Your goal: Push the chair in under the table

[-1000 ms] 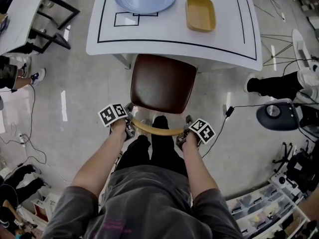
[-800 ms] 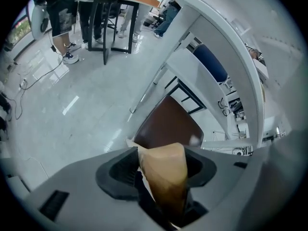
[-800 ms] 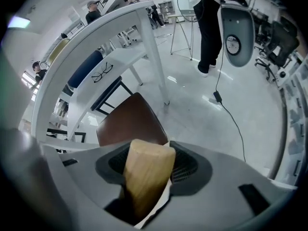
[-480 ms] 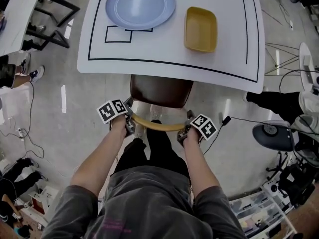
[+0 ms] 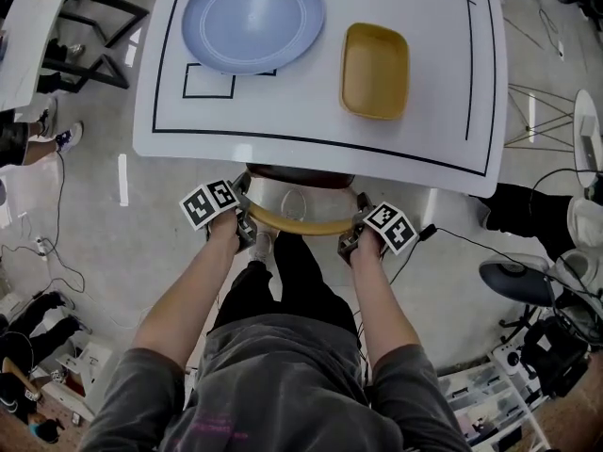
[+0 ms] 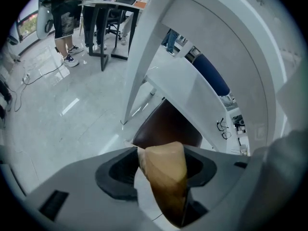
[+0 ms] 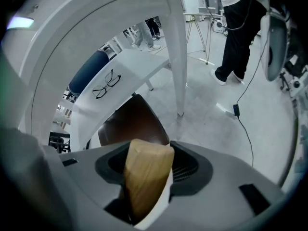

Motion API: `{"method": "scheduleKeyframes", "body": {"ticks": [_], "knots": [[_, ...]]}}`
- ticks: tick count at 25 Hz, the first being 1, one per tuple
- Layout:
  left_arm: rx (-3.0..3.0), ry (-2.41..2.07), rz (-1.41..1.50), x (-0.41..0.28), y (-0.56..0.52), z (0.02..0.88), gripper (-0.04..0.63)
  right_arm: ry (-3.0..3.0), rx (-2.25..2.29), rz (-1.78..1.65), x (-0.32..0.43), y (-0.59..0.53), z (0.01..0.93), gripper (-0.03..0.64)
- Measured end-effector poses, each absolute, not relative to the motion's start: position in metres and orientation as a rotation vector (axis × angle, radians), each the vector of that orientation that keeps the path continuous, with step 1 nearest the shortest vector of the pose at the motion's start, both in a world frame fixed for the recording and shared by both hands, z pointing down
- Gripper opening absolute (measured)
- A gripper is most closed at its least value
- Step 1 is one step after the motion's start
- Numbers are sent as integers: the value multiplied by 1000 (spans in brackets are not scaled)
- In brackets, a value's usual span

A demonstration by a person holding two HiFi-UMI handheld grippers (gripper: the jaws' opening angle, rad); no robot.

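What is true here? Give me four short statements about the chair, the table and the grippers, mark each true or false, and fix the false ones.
1. The left gripper is shut on the chair's wooden backrest. True.
2. The chair's brown seat stands fully clear of the table. False: nearly all of it is under the tabletop, and only a sliver shows at the edge.
3. In the head view, the blue plate lies left of the yellow dish. True.
4. The right gripper is empty. False: its jaws clasp the other end of the backrest.
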State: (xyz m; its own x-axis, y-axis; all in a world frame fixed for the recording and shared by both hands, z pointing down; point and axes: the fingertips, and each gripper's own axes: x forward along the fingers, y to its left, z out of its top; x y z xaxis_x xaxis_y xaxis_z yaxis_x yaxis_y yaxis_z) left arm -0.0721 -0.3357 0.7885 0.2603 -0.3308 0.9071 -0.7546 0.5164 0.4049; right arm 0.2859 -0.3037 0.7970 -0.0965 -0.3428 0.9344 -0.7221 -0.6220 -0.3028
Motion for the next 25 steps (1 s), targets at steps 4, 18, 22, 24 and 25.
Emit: {"method": "scheduleKeyframes", "body": {"ticks": [4,18,22,24,25], "knots": [[1053,-1347,355,-71,-348,790,236,-1173,1869,1769,287,-317,798,212],[1123,-1300,397,-64,-351,791,291,-1221,1818,1777,281,-320,801,233],[1144,-1299,404,-63,-351,787,295,-1265,1817,1767,280,-322,795,241],[1157,-1301,413,-64,-348,785,300,-1293,1822,1732,281,-322,789,241],[1162,-1300,412,-64,-345,784,301,-1303,1827,1722,281,-320,786,241]]}}
